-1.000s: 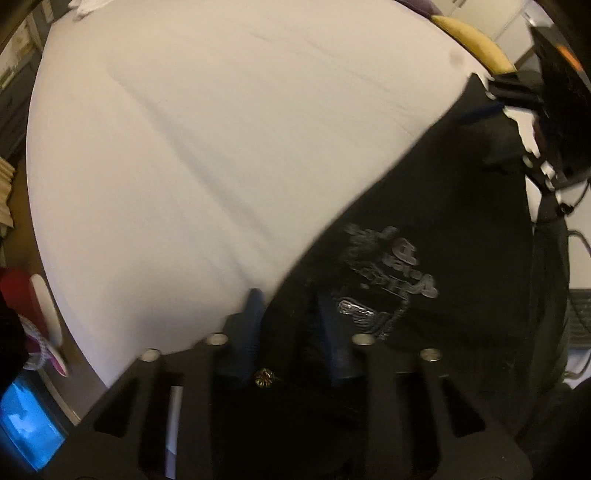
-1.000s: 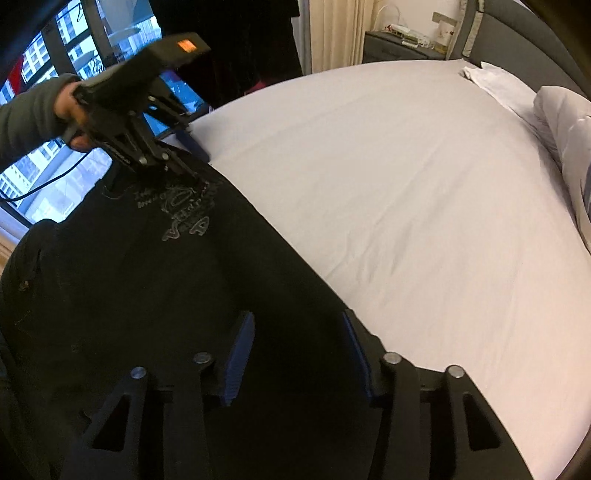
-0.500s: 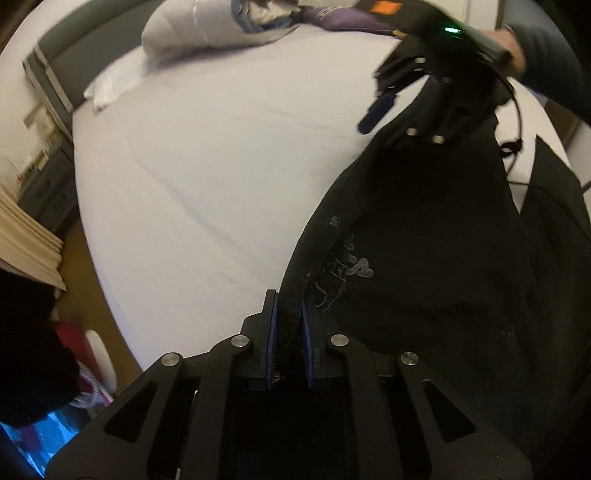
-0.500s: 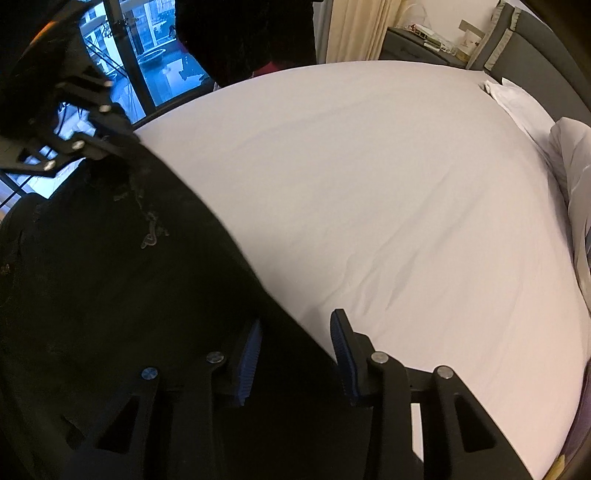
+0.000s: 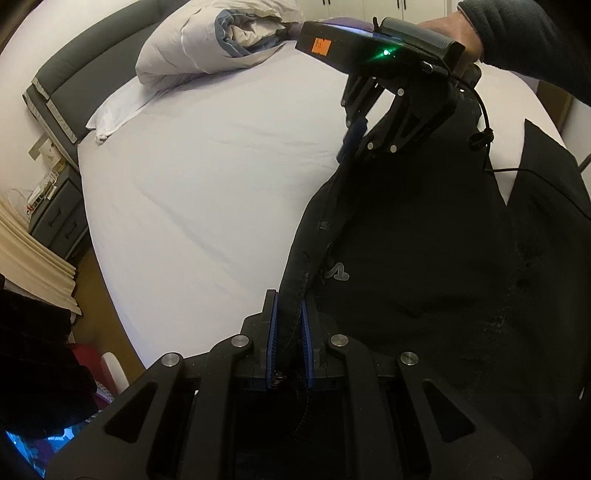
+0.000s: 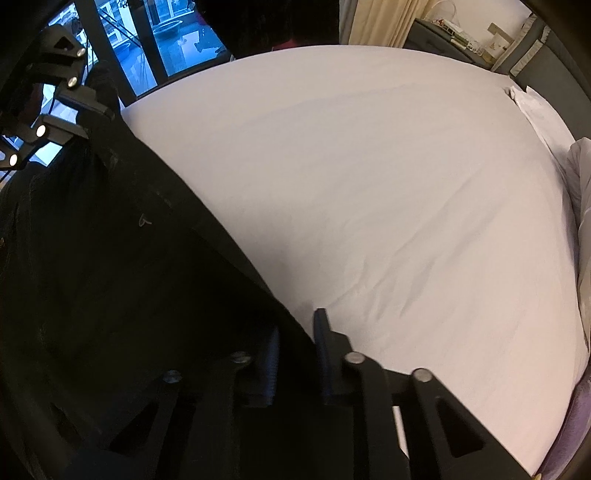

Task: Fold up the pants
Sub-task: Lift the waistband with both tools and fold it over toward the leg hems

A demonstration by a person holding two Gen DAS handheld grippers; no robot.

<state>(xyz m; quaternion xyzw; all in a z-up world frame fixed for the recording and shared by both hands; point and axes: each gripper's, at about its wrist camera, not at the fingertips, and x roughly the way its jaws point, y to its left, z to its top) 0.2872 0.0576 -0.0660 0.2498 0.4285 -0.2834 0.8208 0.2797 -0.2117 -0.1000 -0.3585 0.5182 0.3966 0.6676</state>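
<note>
Black pants (image 5: 424,258) lie at the near edge of a white-sheeted bed (image 5: 203,184), their top edge pulled up between my two grippers. The left gripper (image 5: 289,299) is shut on the thick hem of that edge. In the left wrist view the right gripper (image 5: 356,147) hangs higher up, held by a hand (image 5: 458,26) in a dark sleeve, with the fabric rising to its tips. In the right wrist view the right gripper (image 6: 297,325) is closing its jaws on the pants (image 6: 110,258) edge, cloth between the pads. The left gripper (image 6: 88,122) shows at top left.
A rolled white duvet (image 5: 207,48) and a pillow (image 5: 114,110) lie by the grey headboard (image 5: 74,77). A dark nightstand (image 5: 55,210) and cream curtain stand beside the bed. A window (image 6: 177,44) is behind the pants. The white sheet (image 6: 369,184) stretches wide and bare.
The left jaws closed on the pants edge and rose, swinging toward the headboard. The right jaws narrowed from wide apart onto the pants edge. The cloth between them has lifted.
</note>
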